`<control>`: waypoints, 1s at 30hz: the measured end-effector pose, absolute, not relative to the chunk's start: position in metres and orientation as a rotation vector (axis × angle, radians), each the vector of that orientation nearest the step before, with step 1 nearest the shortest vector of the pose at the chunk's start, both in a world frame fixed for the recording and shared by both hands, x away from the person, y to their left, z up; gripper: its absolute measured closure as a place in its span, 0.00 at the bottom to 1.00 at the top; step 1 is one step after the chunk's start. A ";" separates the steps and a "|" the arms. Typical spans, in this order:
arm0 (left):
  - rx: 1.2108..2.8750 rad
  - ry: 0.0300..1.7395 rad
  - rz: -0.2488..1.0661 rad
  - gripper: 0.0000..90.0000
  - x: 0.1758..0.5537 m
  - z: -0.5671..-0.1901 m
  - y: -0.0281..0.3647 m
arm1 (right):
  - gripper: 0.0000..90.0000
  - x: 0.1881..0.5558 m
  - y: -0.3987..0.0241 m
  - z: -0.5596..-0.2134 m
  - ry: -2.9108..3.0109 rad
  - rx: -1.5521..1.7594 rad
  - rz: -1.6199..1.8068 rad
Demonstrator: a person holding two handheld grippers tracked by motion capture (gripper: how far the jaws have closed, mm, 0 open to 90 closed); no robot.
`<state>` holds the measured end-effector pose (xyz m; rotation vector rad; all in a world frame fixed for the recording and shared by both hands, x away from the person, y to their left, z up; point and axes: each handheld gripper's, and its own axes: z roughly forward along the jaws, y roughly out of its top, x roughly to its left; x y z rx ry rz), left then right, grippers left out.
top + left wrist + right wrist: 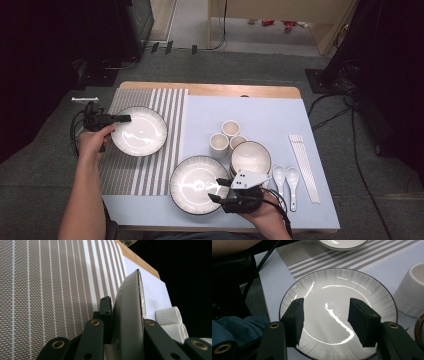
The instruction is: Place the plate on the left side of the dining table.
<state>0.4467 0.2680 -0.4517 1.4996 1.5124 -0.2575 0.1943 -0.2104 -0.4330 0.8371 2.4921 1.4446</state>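
Observation:
A white plate with a dark rim [139, 131] lies on the striped placemat [150, 175] at the left. My left gripper [120, 119] is shut on its left rim, and in the left gripper view the plate's edge [130, 315] is pinched between the two jaws. A second, matching plate [192, 185] sits on the light blue cloth near the front edge. My right gripper [219, 190] hangs just over its right side, open. In the right gripper view the jaws stand apart above the plate's middle [332, 290] with nothing between them.
Three white cups [219, 142] and a stack of bowls [250, 156] stand right of centre. Two white spoons [285, 175] and wrapped chopsticks [304, 165] lie further right. A cup [412, 290] stands close beside the near plate. Cables trail off the table's left side.

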 end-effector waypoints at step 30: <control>1.496 1.555 -0.224 0.90 0.460 -0.465 0.268 | 0.52 0.195 -0.205 -0.450 2.518 0.858 1.414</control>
